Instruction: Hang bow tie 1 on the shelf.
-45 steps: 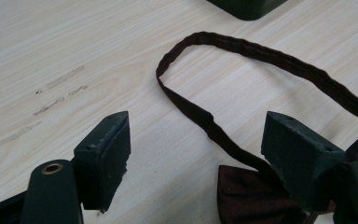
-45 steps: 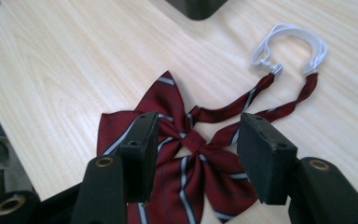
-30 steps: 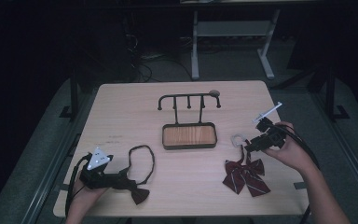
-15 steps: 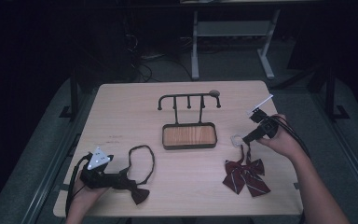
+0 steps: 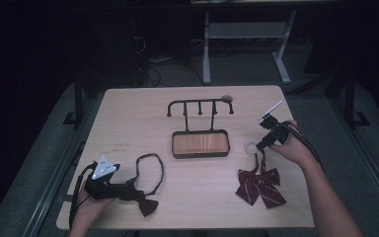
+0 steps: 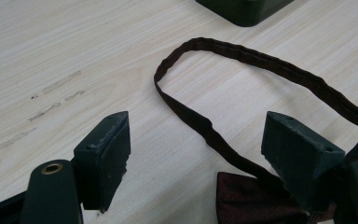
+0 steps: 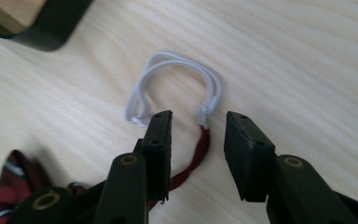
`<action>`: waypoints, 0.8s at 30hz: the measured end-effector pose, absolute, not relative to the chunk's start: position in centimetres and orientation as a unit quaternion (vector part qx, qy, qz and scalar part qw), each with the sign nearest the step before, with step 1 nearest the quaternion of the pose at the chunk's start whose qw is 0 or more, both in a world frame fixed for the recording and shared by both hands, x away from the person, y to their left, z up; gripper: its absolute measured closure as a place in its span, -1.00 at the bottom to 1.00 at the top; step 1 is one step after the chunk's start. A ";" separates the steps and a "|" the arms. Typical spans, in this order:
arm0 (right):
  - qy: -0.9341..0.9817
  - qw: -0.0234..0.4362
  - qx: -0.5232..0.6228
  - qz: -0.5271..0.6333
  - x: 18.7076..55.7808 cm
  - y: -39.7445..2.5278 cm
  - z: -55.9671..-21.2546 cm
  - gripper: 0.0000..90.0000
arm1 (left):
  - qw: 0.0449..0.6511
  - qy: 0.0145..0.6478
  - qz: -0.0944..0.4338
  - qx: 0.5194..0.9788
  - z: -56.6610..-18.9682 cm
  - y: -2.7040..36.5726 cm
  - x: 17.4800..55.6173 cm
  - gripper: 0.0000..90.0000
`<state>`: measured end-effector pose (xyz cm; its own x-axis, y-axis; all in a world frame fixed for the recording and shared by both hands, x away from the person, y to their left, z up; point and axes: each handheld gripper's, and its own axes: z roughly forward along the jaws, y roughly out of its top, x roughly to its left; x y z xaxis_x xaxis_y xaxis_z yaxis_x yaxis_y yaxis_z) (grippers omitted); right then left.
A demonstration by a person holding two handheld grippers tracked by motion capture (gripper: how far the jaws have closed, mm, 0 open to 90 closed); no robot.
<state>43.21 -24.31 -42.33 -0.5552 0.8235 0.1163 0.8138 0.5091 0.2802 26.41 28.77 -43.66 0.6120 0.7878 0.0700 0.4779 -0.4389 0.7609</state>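
From the high view I see my two forearms coming in from the near edge of a pale wooden table (image 5: 128,118). My left hand (image 5: 86,203) sits low at the near left corner, forearm barely in frame, holding the left gripper (image 5: 128,190) roughly level and pointing to the right along the table. In the left gripper view its jaws stand wide apart and hold nothing. A dark brown bow tie (image 6: 256,200) lies between and just below them, its bow close under the right-hand jaw, and its neck strap (image 6: 242,60) runs out ahead of the gripper in an open loop flat on the wood.

My right arm reaches farther forward along the right side of the table, the hand (image 5: 291,145) raised and bent at the wrist so that the right gripper (image 5: 256,147) slants down and to the left. In the right gripper view its jaws are partly open, a narrow gap between them, and grip nothing. A white elastic loop (image 7: 177,84) lies just ahead of the tips, joined to a red cord (image 7: 198,154) that passes back between the jaws. That cord leads to a red striped bow tie (image 5: 260,185), lying nearer to me than the gripper.

A dark stand with a wooden tray (image 5: 200,144) sits at the table's middle, left of the right gripper.
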 end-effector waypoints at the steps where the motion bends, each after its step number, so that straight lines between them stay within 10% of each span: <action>1: 0.868 0.015 0.472 0.151 43.3 -24.3 -42.4 0.39 | 0.363 0.385 0.213 0.821 -43.7 28.8 26.4 -0.46; 24: 0.882 0.046 0.457 0.106 43.7 -23.3 -43.9 0.74 | 0.364 0.384 0.211 0.822 -43.7 28.7 26.4 -0.46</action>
<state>43.66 -23.25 -43.85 -0.5787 0.8154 0.0156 0.7957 0.5604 0.2300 26.36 28.70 -43.72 0.6164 0.7845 0.0683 0.4767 -0.4408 0.7606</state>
